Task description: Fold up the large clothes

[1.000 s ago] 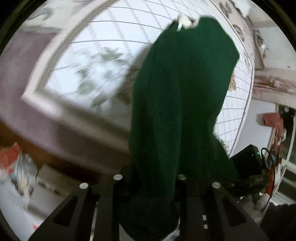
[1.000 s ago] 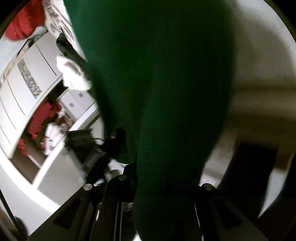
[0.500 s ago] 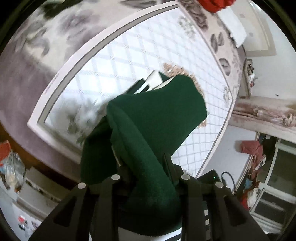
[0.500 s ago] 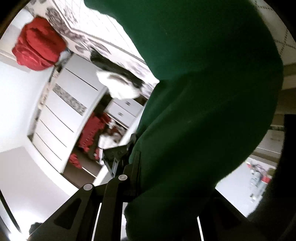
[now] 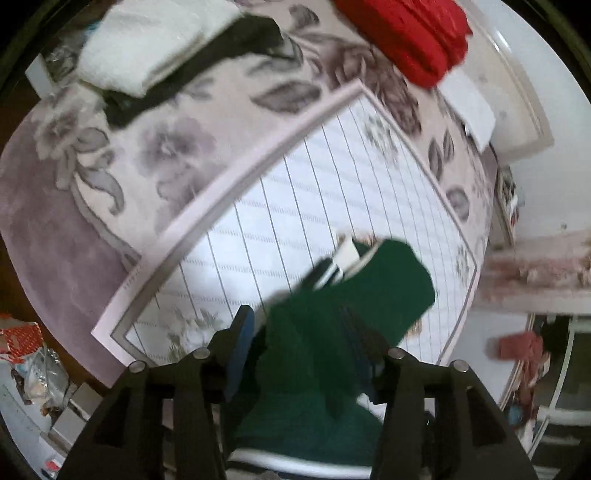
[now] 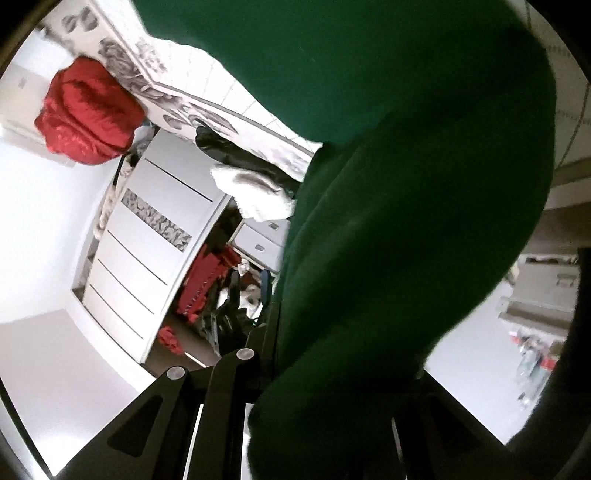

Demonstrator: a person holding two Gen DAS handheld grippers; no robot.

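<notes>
A dark green garment (image 5: 354,317) with a white-striped hem hangs bunched over the white checked bedspread (image 5: 295,206). My left gripper (image 5: 301,343) has its jaws spread apart, with the green cloth lying loose between them. In the right wrist view the green garment (image 6: 406,184) fills most of the frame. My right gripper (image 6: 325,354) is shut on a fold of it; only its left finger (image 6: 258,339) shows, the other is hidden by cloth.
A red folded garment (image 5: 410,33) and a white towel on dark clothing (image 5: 147,48) lie at the far side of the bed. The red bundle also shows in the right wrist view (image 6: 88,110), beside a white wardrobe (image 6: 147,236). A bed headboard (image 5: 535,273) is at right.
The garment was hanging long from both grippers and has come down onto the bed, bunching up. My left gripper's jaws have opened around the cloth. The right gripper still holds it.
</notes>
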